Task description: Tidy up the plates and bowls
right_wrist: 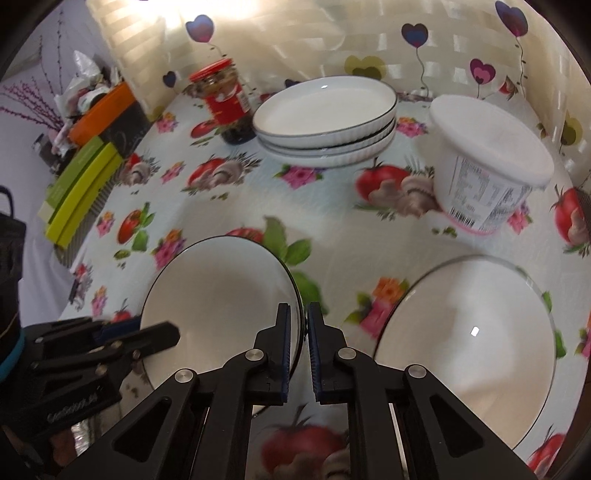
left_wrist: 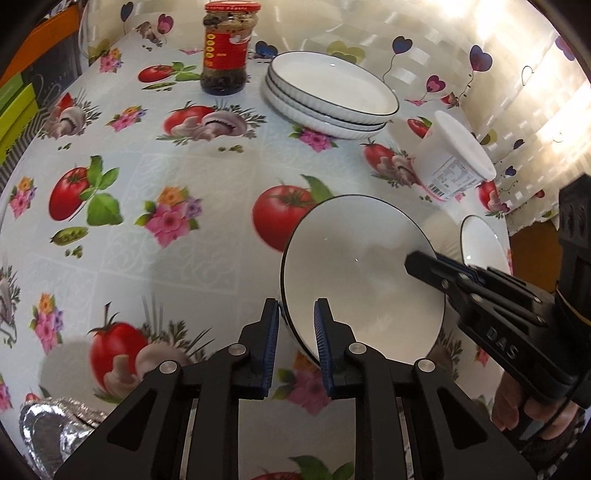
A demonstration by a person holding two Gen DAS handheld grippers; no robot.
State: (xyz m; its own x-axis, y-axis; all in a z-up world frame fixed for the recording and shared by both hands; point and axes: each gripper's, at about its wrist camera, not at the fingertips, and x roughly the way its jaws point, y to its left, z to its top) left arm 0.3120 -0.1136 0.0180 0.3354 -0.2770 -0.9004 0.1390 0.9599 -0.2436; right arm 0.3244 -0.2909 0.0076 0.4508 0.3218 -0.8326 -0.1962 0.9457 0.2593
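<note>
A white bowl with a thin black rim (left_wrist: pixel 354 273) (right_wrist: pixel 221 295) lies just ahead of both grippers. My left gripper (left_wrist: pixel 296 306) is shut on its near rim, one pad inside the wall and one outside. From the right, my right gripper (left_wrist: pixel 428 260) (right_wrist: pixel 299 308) is shut on the opposite rim of that bowl. The right wrist view shows the left gripper (right_wrist: pixel 140 328) reaching in from the left. A second matching bowl (left_wrist: pixel 480 243) (right_wrist: pixel 465 350) stands on the table to the right. Three stacked white plates (left_wrist: pixel 328 96) (right_wrist: pixel 325 110) sit at the back.
A red-lidded jar (left_wrist: pixel 225 48) (right_wrist: pixel 225 99) stands left of the plates, and a lidded white tub (left_wrist: pixel 454 158) (right_wrist: pixel 487 162) right of them. Crumpled foil (left_wrist: pixel 48 432) lies at the near left. Green and orange boxes (right_wrist: pixel 81 177) line the left table edge. A curtain (right_wrist: pixel 295 33) hangs behind.
</note>
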